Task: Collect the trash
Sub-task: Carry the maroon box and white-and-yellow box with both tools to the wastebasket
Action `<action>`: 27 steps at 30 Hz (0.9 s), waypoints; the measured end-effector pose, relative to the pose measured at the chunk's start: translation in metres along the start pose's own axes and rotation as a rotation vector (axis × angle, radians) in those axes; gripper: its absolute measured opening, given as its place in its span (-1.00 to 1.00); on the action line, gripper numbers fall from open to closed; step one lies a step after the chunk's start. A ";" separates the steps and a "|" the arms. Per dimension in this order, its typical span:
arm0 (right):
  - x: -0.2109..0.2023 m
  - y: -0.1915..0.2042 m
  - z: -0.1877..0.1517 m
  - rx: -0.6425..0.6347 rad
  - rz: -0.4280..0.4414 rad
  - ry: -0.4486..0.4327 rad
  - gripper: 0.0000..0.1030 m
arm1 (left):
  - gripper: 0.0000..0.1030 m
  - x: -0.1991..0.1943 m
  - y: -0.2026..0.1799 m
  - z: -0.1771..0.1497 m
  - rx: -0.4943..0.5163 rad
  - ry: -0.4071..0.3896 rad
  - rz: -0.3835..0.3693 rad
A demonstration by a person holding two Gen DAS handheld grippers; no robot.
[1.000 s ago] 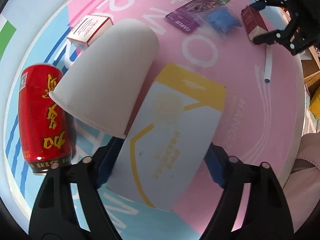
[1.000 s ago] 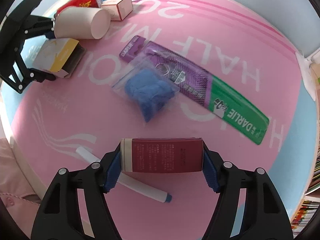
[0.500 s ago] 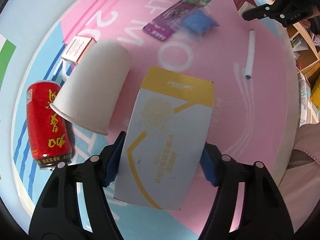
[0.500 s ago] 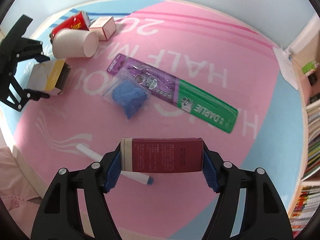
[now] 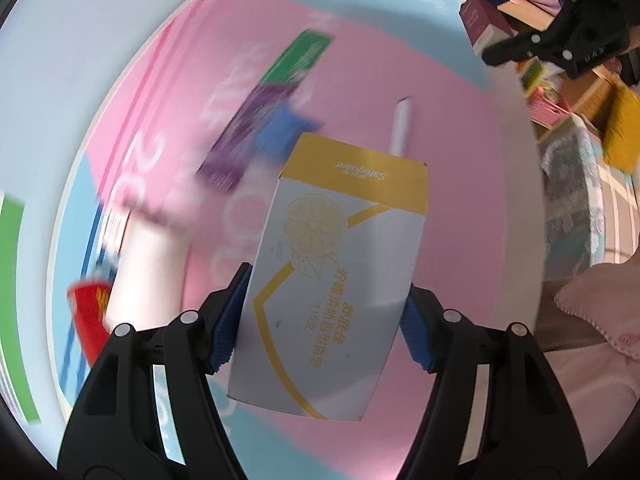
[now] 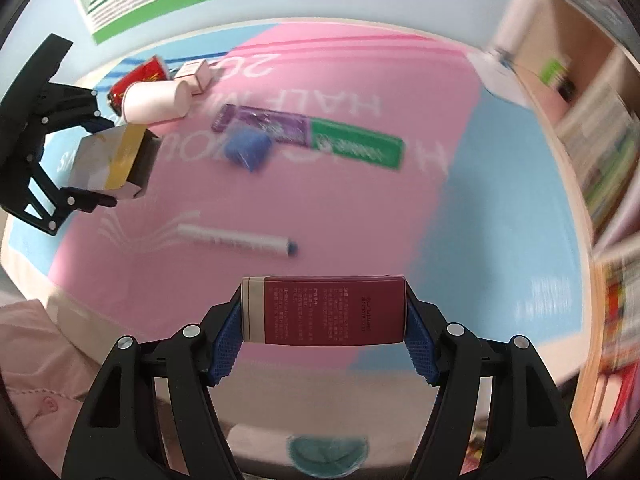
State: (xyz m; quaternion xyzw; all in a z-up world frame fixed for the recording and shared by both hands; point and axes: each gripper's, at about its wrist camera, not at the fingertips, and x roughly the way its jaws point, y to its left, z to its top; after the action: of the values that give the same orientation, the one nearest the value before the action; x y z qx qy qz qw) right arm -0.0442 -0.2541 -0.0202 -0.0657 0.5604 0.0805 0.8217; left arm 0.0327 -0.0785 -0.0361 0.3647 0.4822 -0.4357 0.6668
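Observation:
My left gripper (image 5: pixel 322 320) is shut on a white and yellow soap box (image 5: pixel 332 276) and holds it lifted above the round pink table (image 5: pixel 460 208). It also shows in the right wrist view (image 6: pixel 110 160). My right gripper (image 6: pixel 324 316) is shut on a dark red box (image 6: pixel 328 310), held above the table's near edge. That box shows at the top right of the left wrist view (image 5: pixel 480 24).
On the table lie a white marker (image 6: pixel 236 238), a blue bag (image 6: pixel 246 148), a purple and green toothpaste pack (image 6: pixel 312 136), a paper cup (image 6: pixel 154 100), a red can (image 6: pixel 136 78) and a small white box (image 6: pixel 196 74). Bookshelves (image 6: pixel 592 140) stand at right.
Both grippers have risen and pulled back from the table with their boxes. The soap box left the cup's side. The views are blurred by motion.

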 end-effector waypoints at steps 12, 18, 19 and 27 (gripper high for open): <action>-0.055 -0.034 -0.149 0.316 -0.095 0.004 0.34 | 0.26 0.005 -0.117 0.072 0.298 -0.044 -0.074; -0.080 -0.044 -0.220 0.431 -0.127 0.006 0.34 | 0.26 0.007 -0.193 0.101 0.423 -0.066 -0.131; -0.085 -0.045 -0.234 0.445 -0.132 0.005 0.34 | 0.26 0.007 -0.210 0.105 0.453 -0.067 -0.139; -0.118 -0.053 -0.332 0.578 -0.144 -0.006 0.34 | 0.26 0.010 -0.326 0.119 0.627 -0.054 -0.219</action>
State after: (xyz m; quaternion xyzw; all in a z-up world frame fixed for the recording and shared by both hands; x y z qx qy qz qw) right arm -0.3778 -0.3784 -0.0300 0.1315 0.5517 -0.1405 0.8116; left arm -0.2306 -0.3042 -0.0347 0.4865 0.3429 -0.6416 0.4838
